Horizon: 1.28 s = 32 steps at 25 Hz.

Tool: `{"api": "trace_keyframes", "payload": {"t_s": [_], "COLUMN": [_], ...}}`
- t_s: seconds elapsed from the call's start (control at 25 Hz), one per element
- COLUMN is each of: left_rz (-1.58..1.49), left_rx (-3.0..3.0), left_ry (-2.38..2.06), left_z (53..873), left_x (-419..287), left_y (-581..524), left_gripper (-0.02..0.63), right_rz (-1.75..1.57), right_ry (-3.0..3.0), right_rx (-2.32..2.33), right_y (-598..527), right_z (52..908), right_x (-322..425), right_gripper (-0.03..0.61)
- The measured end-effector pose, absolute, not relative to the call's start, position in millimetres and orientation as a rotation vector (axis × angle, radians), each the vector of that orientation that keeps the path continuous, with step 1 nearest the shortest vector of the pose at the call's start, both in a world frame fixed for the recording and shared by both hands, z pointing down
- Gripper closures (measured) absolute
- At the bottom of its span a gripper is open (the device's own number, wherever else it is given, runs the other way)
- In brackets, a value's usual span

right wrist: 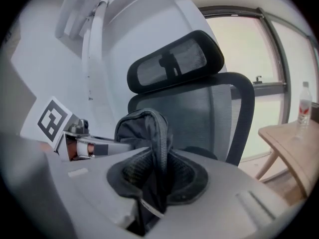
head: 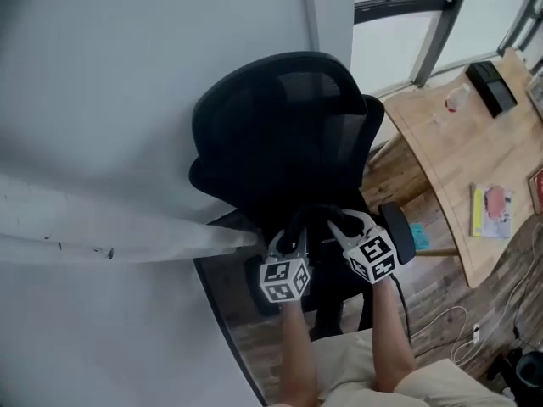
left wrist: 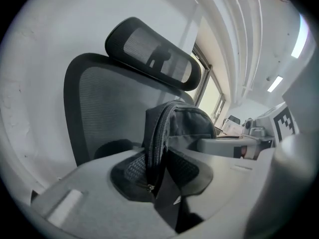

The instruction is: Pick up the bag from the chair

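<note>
Bag (left wrist: 167, 128) clamped from both sides: left gripper (head: 288, 244) jaws nearly closed on zipper edge, right gripper (head: 349, 227) jaws likewise, before chair (head: 280, 125).

Two bare forearms (head: 299, 346), light tan trousers (head: 373, 390), left gripper (head: 293, 238) and right gripper (head: 344, 225) with pale grey jaws, each with a white cube (head: 284, 280) of black square marks
</note>
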<state>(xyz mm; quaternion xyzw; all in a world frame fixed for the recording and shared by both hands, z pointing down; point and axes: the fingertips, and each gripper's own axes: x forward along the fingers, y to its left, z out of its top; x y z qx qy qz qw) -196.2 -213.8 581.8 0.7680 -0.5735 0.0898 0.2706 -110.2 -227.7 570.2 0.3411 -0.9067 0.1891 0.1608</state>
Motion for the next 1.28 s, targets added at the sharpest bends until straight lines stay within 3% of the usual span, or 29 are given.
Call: {"api": "trace_keyframes", "payload": {"t_s": [0.96,1.28], "left_rz": [0.232,0.228], "left_rx": [2.181,2.186], "left_ry": [-1.741,-1.769], "left_z": [416.9,407.5], "left_x": [-121.7,-80.3], "left_y": [-153.8,-116.0], "left_gripper": [0.529,0.531], "right_rz": [0.441,0.398], "right_ry": [-2.784,-2.817], "right_rx": [0.846,0.803], "right_y": [-172.8,-142.1], "right_z": [419.8,412.3], "right_x": [-36.0,3.7], "right_gripper": [0.500,0.500]}}
